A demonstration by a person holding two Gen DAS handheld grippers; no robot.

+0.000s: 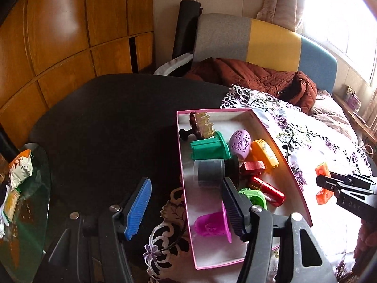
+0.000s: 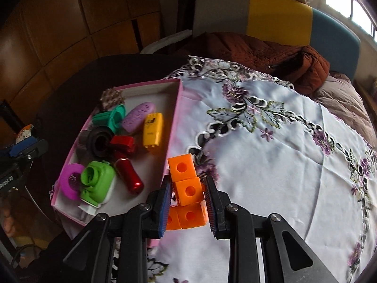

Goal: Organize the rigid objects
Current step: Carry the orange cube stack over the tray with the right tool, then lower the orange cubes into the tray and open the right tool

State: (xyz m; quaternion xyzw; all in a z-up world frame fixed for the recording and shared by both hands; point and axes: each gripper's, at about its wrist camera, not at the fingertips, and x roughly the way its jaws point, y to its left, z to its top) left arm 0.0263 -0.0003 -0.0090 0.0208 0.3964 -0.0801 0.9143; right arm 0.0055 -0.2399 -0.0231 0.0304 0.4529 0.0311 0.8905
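The right gripper (image 2: 187, 194) clenches the orange cube piece (image 2: 187, 189); it could clip the pink box (image 2: 175, 122) wall at ten o'clock.

Black tongs (image 2: 187, 200), blue ribbed pads (image 1: 139, 208), silver screws (image 1: 75, 215)

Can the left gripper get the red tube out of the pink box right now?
Probably yes. The left gripper is open and empty, right over the pink box. The red tube lies uncovered on top, with a green piece close beside it.
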